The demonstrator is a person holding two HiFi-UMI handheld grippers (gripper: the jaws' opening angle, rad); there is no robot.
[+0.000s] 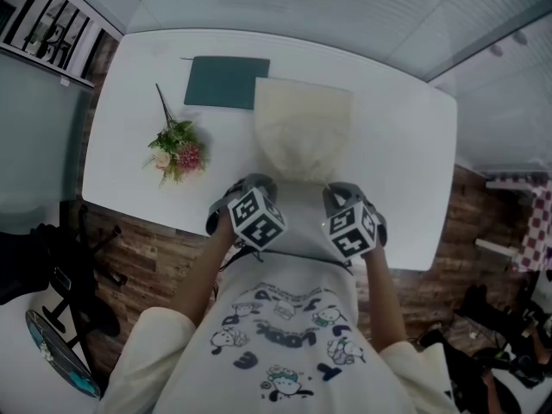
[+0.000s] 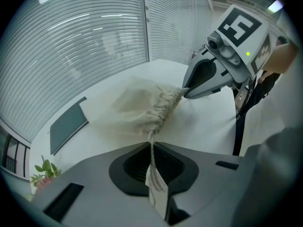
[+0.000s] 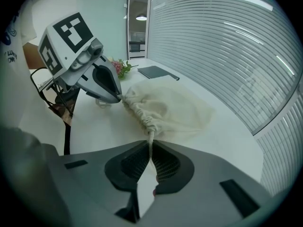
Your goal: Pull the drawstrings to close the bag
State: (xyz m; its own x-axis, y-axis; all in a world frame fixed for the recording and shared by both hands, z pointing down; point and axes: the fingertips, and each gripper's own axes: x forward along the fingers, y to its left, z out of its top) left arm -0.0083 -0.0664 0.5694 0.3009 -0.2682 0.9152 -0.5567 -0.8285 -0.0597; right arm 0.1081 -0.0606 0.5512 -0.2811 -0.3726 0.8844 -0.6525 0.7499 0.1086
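My left claw (image 2: pixel 151 144) is clenched on the left drawstring (image 2: pixel 151 136); my right claw (image 3: pixel 150 145) is clenched on the right drawstring (image 3: pixel 150 137). The bag (image 1: pixel 304 128) lies flat on the tabletop (image 1: pixel 401 145), directly ahead of both claws, with its gathered mouth toward me. The mouth's long axis runs from claw to claw, with one claw at each end, equally near. Judgement: the pull must go outward along that axis, left claw leftward, right claw rightward.

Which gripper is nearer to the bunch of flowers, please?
Left. The left gripper clamps a drawstring at the mouth of the bag on the side toward the flowers; the right gripper clamps the other across the mouth, farther away.
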